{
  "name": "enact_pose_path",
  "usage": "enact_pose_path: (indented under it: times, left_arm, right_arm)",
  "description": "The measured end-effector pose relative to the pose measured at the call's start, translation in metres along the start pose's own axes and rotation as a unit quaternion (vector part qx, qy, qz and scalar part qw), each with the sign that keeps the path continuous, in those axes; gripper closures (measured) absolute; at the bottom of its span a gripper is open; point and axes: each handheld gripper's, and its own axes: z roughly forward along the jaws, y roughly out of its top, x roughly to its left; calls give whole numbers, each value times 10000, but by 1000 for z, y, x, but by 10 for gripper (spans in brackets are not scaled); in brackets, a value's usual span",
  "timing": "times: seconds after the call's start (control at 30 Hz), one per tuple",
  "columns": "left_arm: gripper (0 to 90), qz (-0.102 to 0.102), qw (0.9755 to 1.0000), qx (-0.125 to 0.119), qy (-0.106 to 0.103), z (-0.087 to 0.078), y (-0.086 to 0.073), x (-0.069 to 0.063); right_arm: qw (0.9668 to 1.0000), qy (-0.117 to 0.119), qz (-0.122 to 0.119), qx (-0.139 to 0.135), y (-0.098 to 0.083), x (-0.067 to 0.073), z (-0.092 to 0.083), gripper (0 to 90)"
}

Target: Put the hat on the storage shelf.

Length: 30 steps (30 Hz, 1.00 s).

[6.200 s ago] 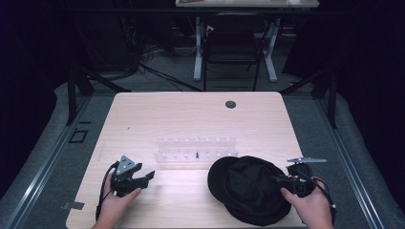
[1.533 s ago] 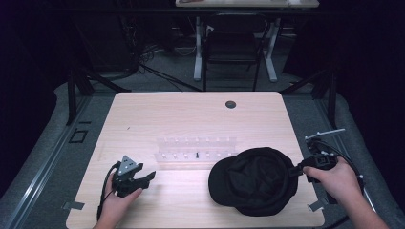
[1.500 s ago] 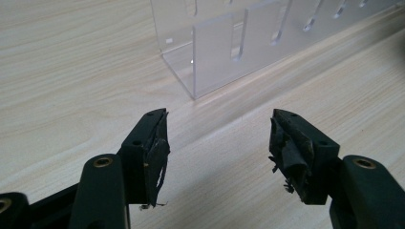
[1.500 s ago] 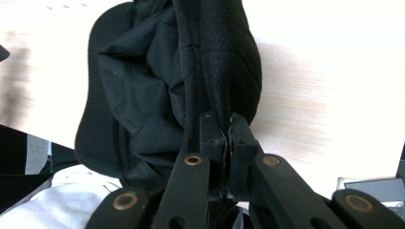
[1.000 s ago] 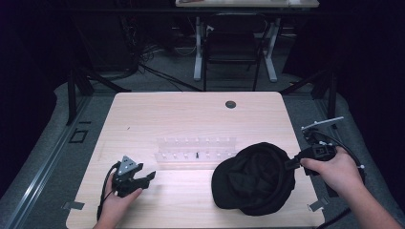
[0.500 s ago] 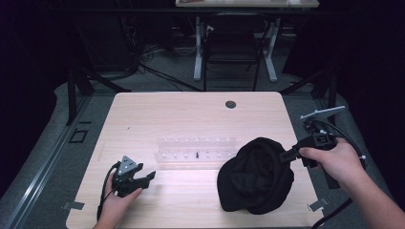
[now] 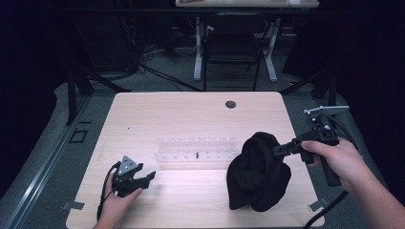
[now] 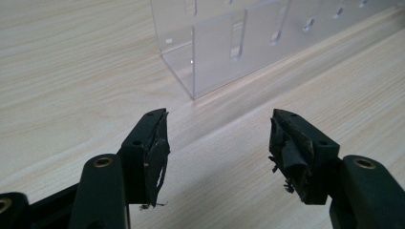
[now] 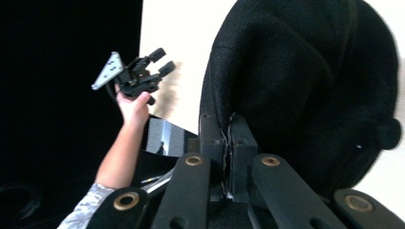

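A black knitted hat (image 7: pixel 258 172) hangs over the right side of the wooden table (image 7: pixel 191 114), its lower part bunched near the tabletop. My right gripper (image 7: pixel 276 149) is shut on the hat's edge and holds it up; in the right gripper view the jaws pinch the hat (image 9: pixel 305 86) fabric at the right gripper (image 9: pixel 228 143). My left gripper (image 7: pixel 149 176) rests at the table's front left, open, with nothing between its fingers. In the left gripper view the left gripper (image 8: pixel 217 140) points at the end of a clear plastic rack (image 8: pixel 239 43).
The clear plastic rack (image 7: pixel 196 148) with a row of slots lies across the table's middle. A round cable hole (image 7: pixel 230 104) sits near the far edge. A dark chair and table legs (image 7: pixel 234 47) stand beyond the table.
My right gripper has risen and drawn the hat up from lying flat into a hanging bunch. The left gripper has stayed put.
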Motion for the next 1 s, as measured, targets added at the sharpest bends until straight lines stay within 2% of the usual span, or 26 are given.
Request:
enact_pose_path:
  times: [0.07, 0.13, 0.17, 0.2, 0.23, 0.33, 0.53, 0.63, 0.73, 0.83, 0.93, 1.0]
  left_arm:
    - [390, 2, 10000, -4, 1, 0, 0, 0]
    - [390, 3, 10000, 0, 1, 0, 0, 0]
    - [390, -20, 10000, -5, -3, 0, 0, 0]
    - [390, -18, 10000, -5, -2, 0, 0, 0]
    - [390, -14, 10000, -7, -3, 0, 0, 0]
    - [390, -9, 10000, -5, -3, 0, 0, 0]
    - [390, 8, 10000, 3, -3, 0, 0, 0]
    - [390, 6, 10000, -2, -4, 0, 0, 0]
    - [390, 3, 10000, -2, -6, 0, 0, 0]
    - [390, 2, 10000, -10, -5, 0, 0, 1]
    - [389, 4, 10000, -4, -7, 0, 0, 0]
    - [389, -10, 10000, -9, -7, 0, 0, 0]
  right_arm:
    - [10000, 85, 18, -3, 0, 0, 0, 878]
    - [9994, 335, 87, -64, 0, -1, 0, 878]
    - [9988, 494, 45, -48, 0, 0, -1, 878]
    - [9988, 494, 45, -48, 0, 0, -1, 878]
    - [9979, 646, 31, -44, 1, 0, -1, 878]
    - [9968, 794, 38, -70, 1, 2, -1, 878]
    - [9928, 1186, -76, -141, 4, 16, 2, 878]
    - [9919, 1256, -103, -129, 5, 20, 3, 878]
    - [9893, 1437, -203, -120, 10, 29, 6, 878]
    - [9885, 1486, -237, -145, 12, 34, 7, 878]
    - [9878, 1503, -374, -181, 18, 45, 8, 878]
    - [9876, 1511, -375, -203, 19, 47, 9, 878]
